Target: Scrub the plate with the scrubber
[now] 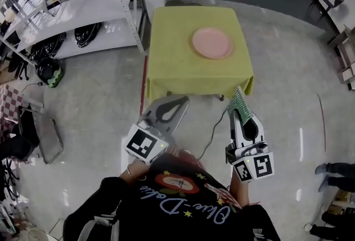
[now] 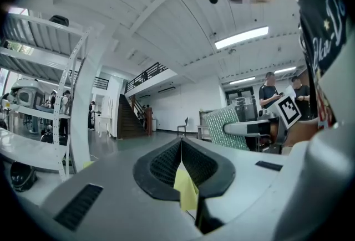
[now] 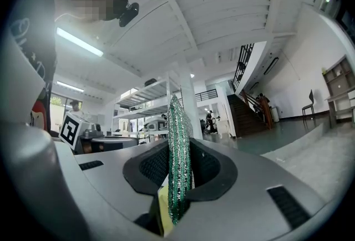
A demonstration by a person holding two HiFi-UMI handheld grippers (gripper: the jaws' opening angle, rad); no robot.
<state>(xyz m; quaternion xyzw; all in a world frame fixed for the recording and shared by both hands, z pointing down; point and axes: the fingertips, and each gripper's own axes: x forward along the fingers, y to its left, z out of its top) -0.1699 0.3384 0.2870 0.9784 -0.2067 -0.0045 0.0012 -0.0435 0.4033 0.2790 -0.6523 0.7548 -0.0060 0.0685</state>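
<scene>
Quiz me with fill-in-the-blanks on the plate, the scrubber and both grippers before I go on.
1. The right gripper is shut on the scrubber, whose colour is ____.
2. The left gripper is shut and holds ____.
3. The plate, lying on the yellow-green tablecloth, is ____ in colour.
Missing words: green; nothing; pink.

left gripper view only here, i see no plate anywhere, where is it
Observer: The pink plate lies on the yellow-green table, toward its far right part in the head view.
Operator: are we over the table yet
Observer: No. In the head view the left gripper and the right gripper both show short of the tabletop.
Operator: scrubber really gripped?
Observer: Yes. The right gripper view shows its jaws shut on the green scrubber, which stands edge-on between them.
</scene>
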